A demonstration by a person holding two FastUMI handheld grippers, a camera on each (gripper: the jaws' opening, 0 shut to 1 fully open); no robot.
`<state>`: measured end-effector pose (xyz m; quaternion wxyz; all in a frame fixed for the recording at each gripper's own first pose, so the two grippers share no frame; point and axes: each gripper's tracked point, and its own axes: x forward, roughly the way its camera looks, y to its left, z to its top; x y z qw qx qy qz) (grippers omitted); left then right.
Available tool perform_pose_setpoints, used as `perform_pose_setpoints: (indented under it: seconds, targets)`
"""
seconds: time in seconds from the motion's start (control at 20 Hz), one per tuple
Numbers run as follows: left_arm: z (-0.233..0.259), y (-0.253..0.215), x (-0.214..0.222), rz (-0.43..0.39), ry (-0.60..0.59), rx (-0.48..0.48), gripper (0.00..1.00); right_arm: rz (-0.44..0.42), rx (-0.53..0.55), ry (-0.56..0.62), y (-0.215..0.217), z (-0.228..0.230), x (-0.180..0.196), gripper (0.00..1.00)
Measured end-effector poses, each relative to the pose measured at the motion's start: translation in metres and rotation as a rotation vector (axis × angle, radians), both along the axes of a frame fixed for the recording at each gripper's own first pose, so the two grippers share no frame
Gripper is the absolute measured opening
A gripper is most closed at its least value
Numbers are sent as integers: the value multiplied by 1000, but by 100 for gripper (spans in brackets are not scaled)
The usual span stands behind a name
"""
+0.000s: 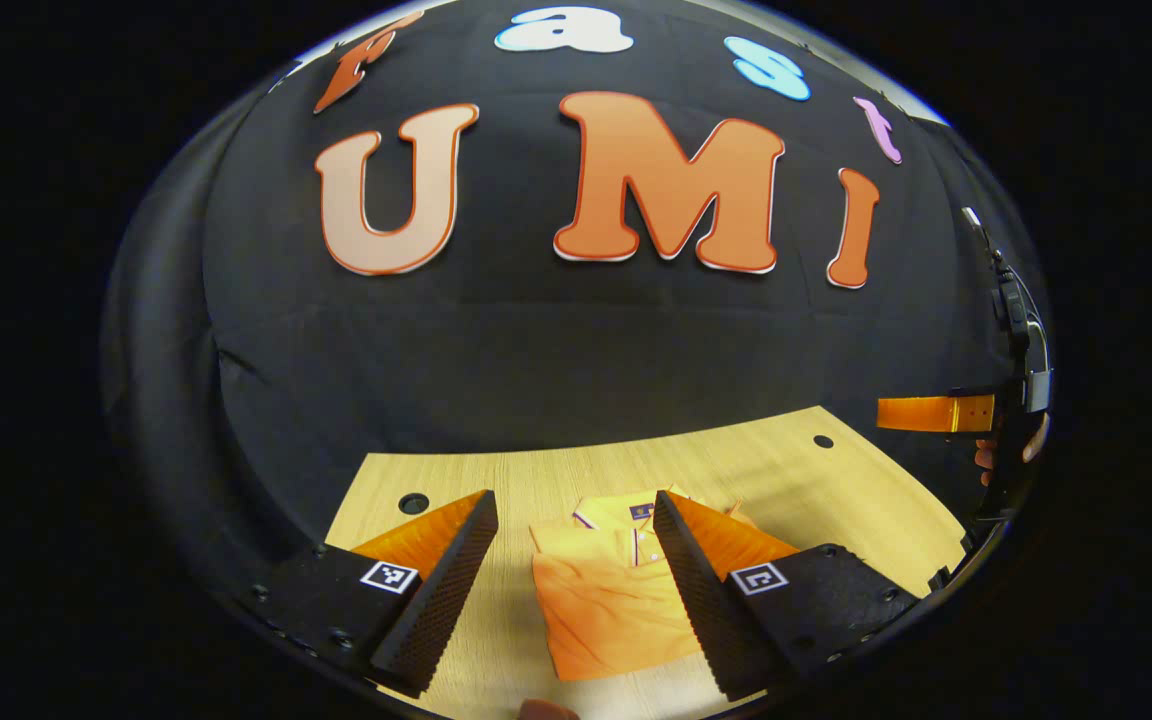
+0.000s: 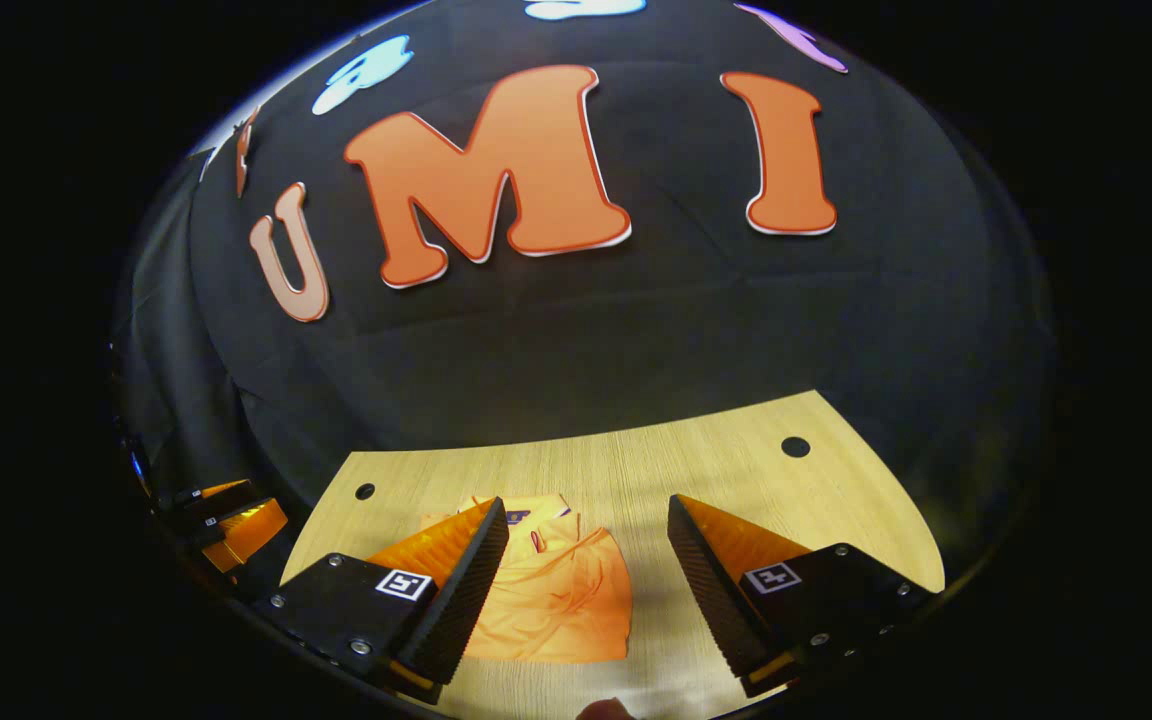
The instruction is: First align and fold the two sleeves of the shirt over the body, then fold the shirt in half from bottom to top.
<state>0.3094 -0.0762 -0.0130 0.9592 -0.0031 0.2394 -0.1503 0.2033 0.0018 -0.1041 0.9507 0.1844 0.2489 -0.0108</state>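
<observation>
Shirt (image 1: pixel 606 600) on the surface (image 1: pixel 796 470) looks soft and floppy, so with both grippers (image 1: pixel 576 590) (image 2: pixel 586 590) spread open and empty, you should pinch its bottom hem corners.

Both views look down over the table (image 1: pixel 836 480), sharing it.

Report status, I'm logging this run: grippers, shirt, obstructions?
Left gripper open, above table. Right gripper open, holding nothing. Shirt flat on table, collar far side. Nothing in the way.
</observation>
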Motion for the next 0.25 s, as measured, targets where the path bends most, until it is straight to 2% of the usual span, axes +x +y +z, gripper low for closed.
perform_pose_setpoints:
  seconds: [0.25]
  targets:
    - [55, -2, -40, 62, -144, -11, 97, -12, -69, -163, -8, 42, -47, 98]
